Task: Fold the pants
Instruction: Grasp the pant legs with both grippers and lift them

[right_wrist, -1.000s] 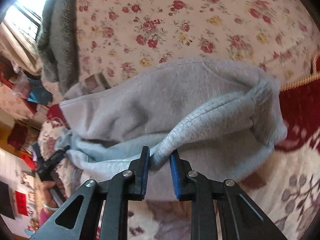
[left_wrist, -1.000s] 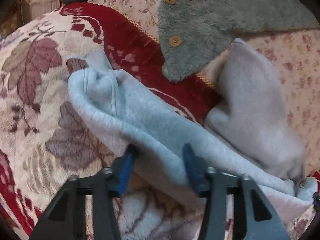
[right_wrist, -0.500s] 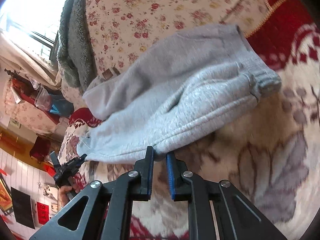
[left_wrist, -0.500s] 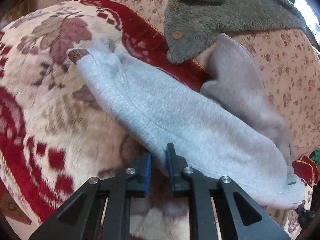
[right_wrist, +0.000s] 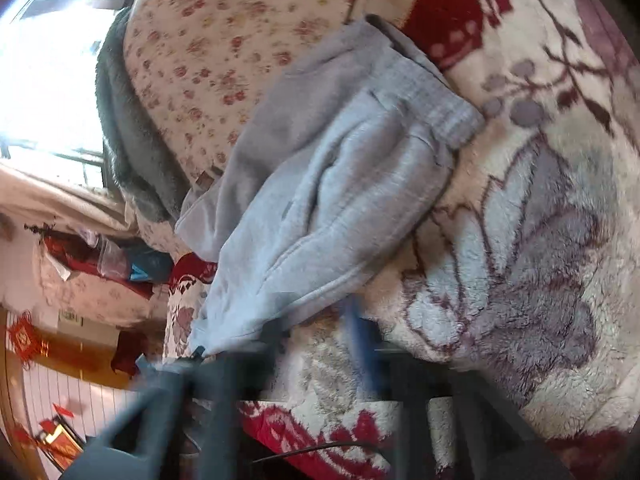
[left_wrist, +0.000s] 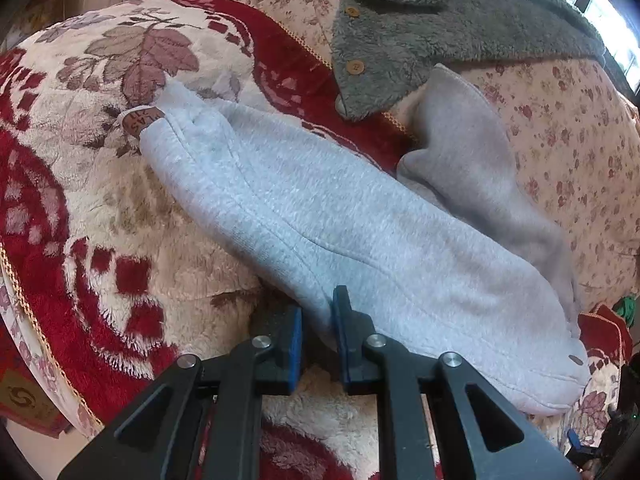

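Light grey fleece pants lie stretched across a red and cream floral blanket, one leg over the other, with a brown label at the far left end. My left gripper is shut on the near edge of the pants. In the right wrist view the pants lie bunched, ribbed waistband at the upper right. My right gripper is blurred; its jaws stand apart just off the pants' near edge, holding nothing.
A grey fuzzy buttoned jacket lies at the back on a rose-print sheet, touching the far pant leg. The blanket's edge drops off at the left. Room clutter and a bright window show at the right wrist view's left.
Both grippers pulled the pants flat onto the blanket. My left gripper closed on the pants' edge. My right gripper opened, let go of the pants and swung sideways fast.
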